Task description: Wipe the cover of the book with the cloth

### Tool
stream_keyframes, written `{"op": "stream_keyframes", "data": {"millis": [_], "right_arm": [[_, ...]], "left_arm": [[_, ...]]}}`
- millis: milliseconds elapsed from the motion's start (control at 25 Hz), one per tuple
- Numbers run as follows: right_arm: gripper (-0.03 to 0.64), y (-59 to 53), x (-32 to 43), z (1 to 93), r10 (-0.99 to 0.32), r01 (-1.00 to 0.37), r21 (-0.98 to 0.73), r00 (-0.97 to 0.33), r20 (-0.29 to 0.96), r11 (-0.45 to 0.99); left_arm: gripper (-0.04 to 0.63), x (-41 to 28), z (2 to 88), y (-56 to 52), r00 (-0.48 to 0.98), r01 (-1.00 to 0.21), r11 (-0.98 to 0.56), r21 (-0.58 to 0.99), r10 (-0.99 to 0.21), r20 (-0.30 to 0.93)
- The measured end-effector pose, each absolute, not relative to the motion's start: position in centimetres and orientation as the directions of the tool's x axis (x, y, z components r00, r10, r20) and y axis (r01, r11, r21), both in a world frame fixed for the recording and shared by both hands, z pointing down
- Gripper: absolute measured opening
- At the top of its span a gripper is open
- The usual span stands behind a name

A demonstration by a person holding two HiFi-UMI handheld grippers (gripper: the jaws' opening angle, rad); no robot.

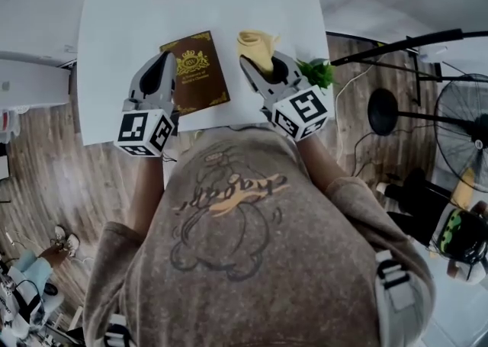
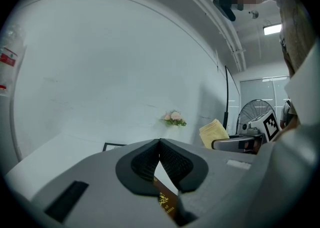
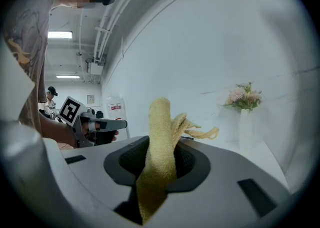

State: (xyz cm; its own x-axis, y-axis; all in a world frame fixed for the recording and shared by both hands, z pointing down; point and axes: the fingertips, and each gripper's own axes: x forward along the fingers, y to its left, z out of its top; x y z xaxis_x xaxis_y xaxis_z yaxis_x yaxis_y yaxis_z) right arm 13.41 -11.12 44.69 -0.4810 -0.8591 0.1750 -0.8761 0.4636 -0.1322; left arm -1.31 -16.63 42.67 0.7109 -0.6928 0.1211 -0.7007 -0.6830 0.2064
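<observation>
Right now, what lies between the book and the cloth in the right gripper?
Nothing but bare white table, as the head view shows; the book and the cloth sit apart.

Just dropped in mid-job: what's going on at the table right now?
A person holds a gripper in each hand over a white table. The right gripper is shut on a yellow cloth, beside the brown book and not on its cover. The left gripper, jaws together, sits at the book's left edge. No wiping shows yet.
</observation>
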Motion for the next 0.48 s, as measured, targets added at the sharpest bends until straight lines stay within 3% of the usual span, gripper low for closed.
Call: {"op": "stream_keyframes", "data": {"millis": [480], "right_arm": [[0.106,-11.86,13.55,45.49,-0.879,-0.894,-0.149,-0.444,0.175,0.422]], "left_arm": [[0.003,-1.74,43.12,-16.68,0.694,-0.719,-0.663,0.209,-0.706,0.145]]}}
